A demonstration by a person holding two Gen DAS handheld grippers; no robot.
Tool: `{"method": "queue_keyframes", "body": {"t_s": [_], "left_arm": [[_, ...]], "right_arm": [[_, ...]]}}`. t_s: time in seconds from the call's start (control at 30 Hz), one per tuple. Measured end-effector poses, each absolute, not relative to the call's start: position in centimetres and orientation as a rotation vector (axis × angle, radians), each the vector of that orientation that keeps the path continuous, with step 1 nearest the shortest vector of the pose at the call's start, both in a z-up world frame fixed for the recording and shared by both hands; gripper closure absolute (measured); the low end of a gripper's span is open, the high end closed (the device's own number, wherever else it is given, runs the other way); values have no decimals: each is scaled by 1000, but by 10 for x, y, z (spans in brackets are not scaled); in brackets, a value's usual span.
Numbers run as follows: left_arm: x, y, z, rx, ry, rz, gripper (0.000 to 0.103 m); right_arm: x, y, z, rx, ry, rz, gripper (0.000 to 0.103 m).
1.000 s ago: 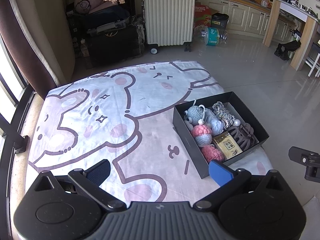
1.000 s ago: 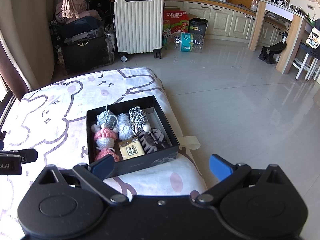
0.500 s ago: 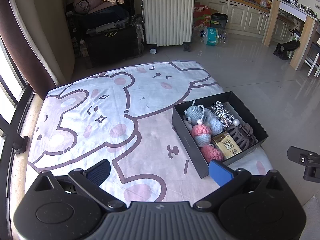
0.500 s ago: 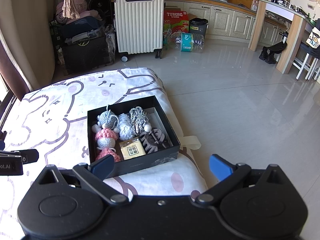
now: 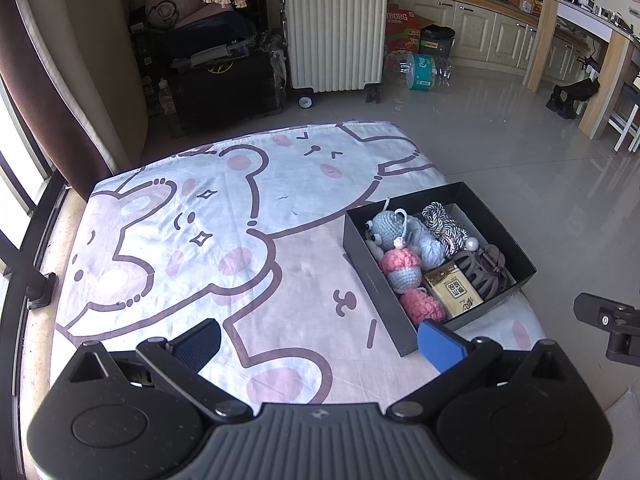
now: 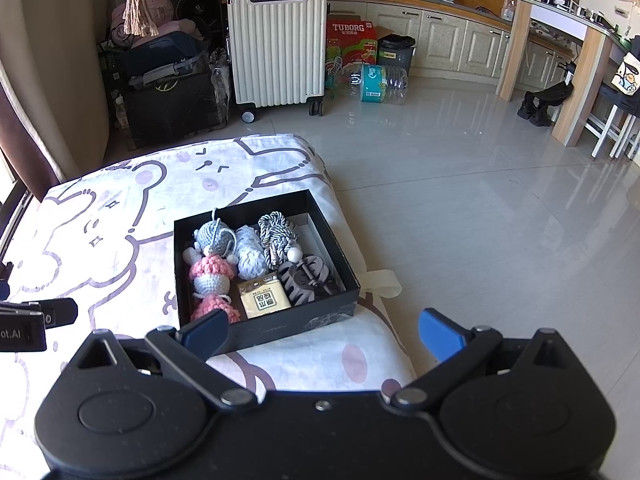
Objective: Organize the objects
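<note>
A black open box (image 5: 370, 276) (image 6: 280, 330) sits near the right edge of a bed with a cartoon bear blanket (image 5: 200, 240) (image 6: 100, 216). Inside lie grey and pink crochet toys (image 5: 394, 250) (image 6: 210, 272), a striped cord bundle (image 5: 444, 224) (image 6: 276, 238), a brown hair claw (image 5: 482, 268) (image 6: 306, 278) and a yellow packet (image 5: 454, 290) (image 6: 264, 300). My left gripper (image 5: 318, 338) hovers open over the blanket, just in front of the box's near corner. My right gripper (image 6: 324, 332) is open and empty, above the box's front wall and the bed's edge.
Beyond the bed stand a white suitcase (image 5: 336, 28) (image 6: 276, 44), dark bags (image 5: 216, 68) and a water bottle pack (image 6: 374, 82) on glossy tile floor (image 6: 460, 200). A window frame and curtain (image 5: 36, 92) line the left side. Kitchen cabinets and a counter are far right.
Both views have barely shifted; the box sits slightly differently in frame. Both grippers stay open and nothing in the box has moved.
</note>
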State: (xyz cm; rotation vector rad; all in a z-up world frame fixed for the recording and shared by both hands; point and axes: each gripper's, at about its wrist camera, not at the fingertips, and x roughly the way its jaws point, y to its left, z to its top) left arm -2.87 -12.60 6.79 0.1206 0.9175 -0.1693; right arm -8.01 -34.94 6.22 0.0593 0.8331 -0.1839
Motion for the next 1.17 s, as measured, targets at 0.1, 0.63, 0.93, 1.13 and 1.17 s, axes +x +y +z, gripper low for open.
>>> {"method": "queue_keyframes", "body": {"t_s": [0.1,0.63,0.93,1.13,1.17], "left_arm": [[-28,-126,68,121,917,-171,0],[-28,-126,68,121,918,-172,0],[-28,-126,68,121,918,-172,0],[-30,-128,66,119,923,-178,0],[-30,-128,66,119,924,-180,0]], "right_arm": [[-80,-349,62,59,834,-184,0],[-81,-347,60,57,836,-184,0],[-82,-346,57,56,839,-183,0],[-83,-345,57,55,840,-183,0],[-83,-345,57,54,841,-183,0]]}}
